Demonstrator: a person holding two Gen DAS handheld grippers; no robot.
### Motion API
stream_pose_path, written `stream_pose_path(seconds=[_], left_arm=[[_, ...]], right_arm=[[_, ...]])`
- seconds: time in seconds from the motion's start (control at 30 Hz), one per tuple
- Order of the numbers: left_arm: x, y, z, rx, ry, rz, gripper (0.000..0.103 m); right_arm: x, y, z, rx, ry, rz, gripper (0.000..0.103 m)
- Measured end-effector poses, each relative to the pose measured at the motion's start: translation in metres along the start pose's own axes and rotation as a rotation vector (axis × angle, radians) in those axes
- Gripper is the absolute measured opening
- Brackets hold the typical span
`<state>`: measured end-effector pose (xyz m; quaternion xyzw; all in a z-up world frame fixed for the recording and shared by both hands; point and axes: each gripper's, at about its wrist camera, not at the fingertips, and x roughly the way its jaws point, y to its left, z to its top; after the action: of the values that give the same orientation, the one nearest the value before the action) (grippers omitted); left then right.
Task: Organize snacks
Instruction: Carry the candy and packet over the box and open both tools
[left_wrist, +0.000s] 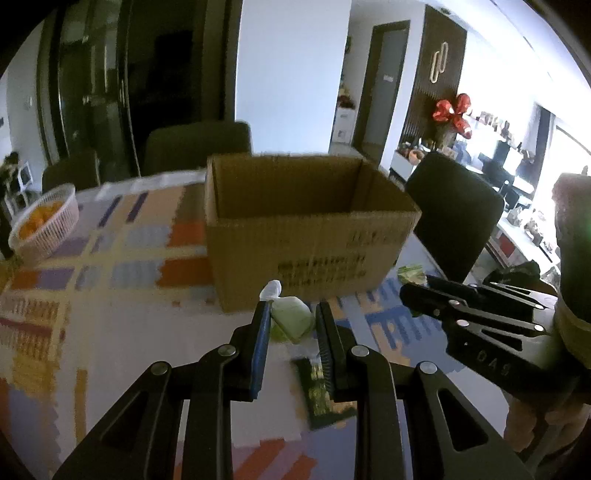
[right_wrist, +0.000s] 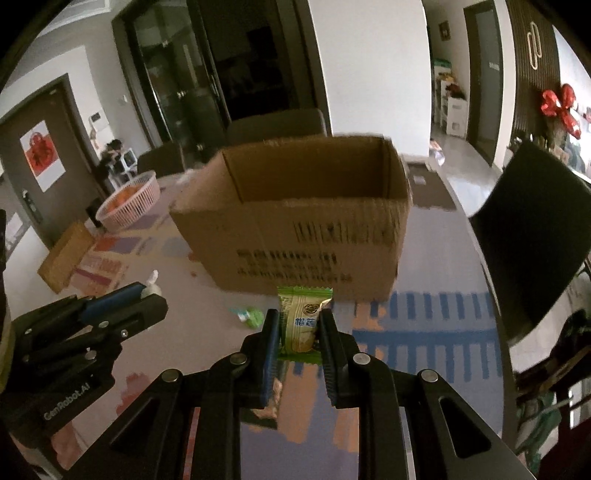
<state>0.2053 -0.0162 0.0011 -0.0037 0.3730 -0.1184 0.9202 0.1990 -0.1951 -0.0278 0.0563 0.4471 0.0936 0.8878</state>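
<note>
An open cardboard box (left_wrist: 306, 229) stands on the patterned table just ahead; it also shows in the right wrist view (right_wrist: 306, 221). My left gripper (left_wrist: 293, 312) is shut on a pale green snack packet (left_wrist: 291, 319) with a white twisted end, held in front of the box. My right gripper (right_wrist: 297, 321) is shut on a green wrapped snack (right_wrist: 301, 325), also just short of the box. A dark green packet (left_wrist: 319, 391) lies on the table below the left gripper. A small green candy (right_wrist: 251, 315) lies on the table left of the right gripper.
A pink basket of oranges (left_wrist: 46, 225) stands at the far left of the table, also in the right wrist view (right_wrist: 129, 199). Dark chairs (left_wrist: 454, 218) stand around the table. A small cardboard piece (right_wrist: 66, 254) lies at the left. Another green packet (left_wrist: 412, 273) lies right of the box.
</note>
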Motion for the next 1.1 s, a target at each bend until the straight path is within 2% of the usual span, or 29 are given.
stream_pose_path(seconds=[0.4, 0.77, 1.0, 1.07, 1.1], left_arm=[[-0.006, 0.010, 0.059, 0.066, -0.095, 0.029, 0.026], [0.024, 0.028, 0.095, 0.085, -0.085, 0.008, 0.026], [0.053, 0.027, 0.110, 0.103, -0.040, 0.017, 0.026], [0.059, 0.027, 0.115, 0.108, -0.028, 0.025, 0.030], [0.060, 0.028, 0.116, 0.112, -0.032, 0.047, 0.041]], right_arm=[[-0.009, 0.015, 0.053, -0.031, -0.096, 0.005, 0.022], [0.011, 0.017, 0.096, -0.051, -0.105, -0.016, 0.022], [0.030, 0.012, 0.110, -0.042, -0.081, -0.049, 0.023], [0.034, 0.008, 0.112, -0.028, -0.077, -0.051, 0.024], [0.035, 0.007, 0.113, -0.024, -0.077, -0.061, 0.026]])
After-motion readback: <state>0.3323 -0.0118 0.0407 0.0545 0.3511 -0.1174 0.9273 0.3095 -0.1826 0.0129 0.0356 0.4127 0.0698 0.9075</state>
